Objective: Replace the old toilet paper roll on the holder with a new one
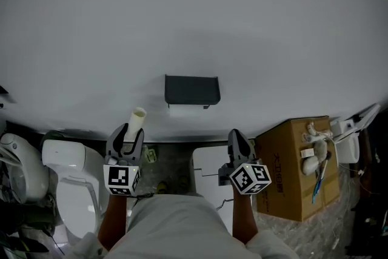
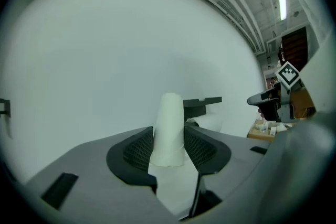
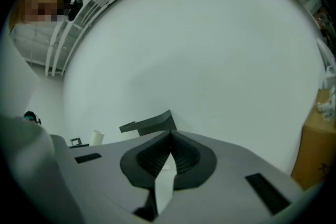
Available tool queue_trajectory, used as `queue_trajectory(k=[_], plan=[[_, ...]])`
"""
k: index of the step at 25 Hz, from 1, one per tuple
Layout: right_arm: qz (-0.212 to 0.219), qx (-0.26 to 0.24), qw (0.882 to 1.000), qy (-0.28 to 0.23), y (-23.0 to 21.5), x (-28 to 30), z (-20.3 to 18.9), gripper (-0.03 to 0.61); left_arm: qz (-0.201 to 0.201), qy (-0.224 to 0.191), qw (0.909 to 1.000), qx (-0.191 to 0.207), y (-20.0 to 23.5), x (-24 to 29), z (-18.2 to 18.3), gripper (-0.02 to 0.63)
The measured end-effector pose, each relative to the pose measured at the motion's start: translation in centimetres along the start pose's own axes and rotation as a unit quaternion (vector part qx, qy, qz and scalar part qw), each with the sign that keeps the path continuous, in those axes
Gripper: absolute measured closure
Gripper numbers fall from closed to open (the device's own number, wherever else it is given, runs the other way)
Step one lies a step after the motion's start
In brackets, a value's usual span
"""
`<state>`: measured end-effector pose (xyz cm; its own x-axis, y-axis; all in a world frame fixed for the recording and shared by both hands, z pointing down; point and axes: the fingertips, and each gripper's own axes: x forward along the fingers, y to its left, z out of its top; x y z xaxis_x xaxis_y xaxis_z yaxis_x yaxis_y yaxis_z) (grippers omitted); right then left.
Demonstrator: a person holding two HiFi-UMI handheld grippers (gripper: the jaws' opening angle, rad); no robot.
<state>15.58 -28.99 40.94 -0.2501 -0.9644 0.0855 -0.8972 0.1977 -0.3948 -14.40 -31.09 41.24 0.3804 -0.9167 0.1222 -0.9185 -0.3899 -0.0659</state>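
Observation:
A dark toilet paper holder (image 1: 191, 90) hangs on the white wall, and a strip of white paper (image 1: 185, 109) shows under its cover. My left gripper (image 1: 126, 133) is shut on a pale, narrow tube (image 1: 136, 121) that sticks out past the jaws toward the wall, left of and below the holder. In the left gripper view the tube (image 2: 170, 118) is pinched between the pads, with the holder (image 2: 202, 106) behind it to the right. My right gripper (image 1: 238, 137) sits below and right of the holder. Its jaws (image 3: 169, 136) are shut with nothing between them.
A white toilet (image 1: 66, 173) stands at the lower left. A cardboard box (image 1: 288, 173) at the right carries several small items on top. A white boxy object (image 1: 209, 170) sits on the floor between the grippers. The wall above the holder is bare.

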Motion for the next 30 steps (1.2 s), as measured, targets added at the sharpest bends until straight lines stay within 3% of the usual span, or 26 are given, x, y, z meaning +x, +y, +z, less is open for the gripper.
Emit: queue_trajectory(k=[7, 16, 30], plan=[[0.0, -0.076, 0.997, 0.003, 0.9, 0.0, 0.9, 0.577, 0.007, -0.02, 0.9993, -0.032, 0.6, -0.2, 0.9, 0.411], [0.004, -0.102, 0.995, -0.008, 1.5, -0.6, 1.7, 0.577, 0.014, -0.033, 0.9984, -0.044, 0.6, -0.9, 1.4, 0.413], [0.012, -0.114, 0.993, -0.003, 1.8, -1.3, 1.0, 0.578, 0.025, -0.033, 0.9989, -0.024, 0.1, -1.9, 1.6, 0.414]])
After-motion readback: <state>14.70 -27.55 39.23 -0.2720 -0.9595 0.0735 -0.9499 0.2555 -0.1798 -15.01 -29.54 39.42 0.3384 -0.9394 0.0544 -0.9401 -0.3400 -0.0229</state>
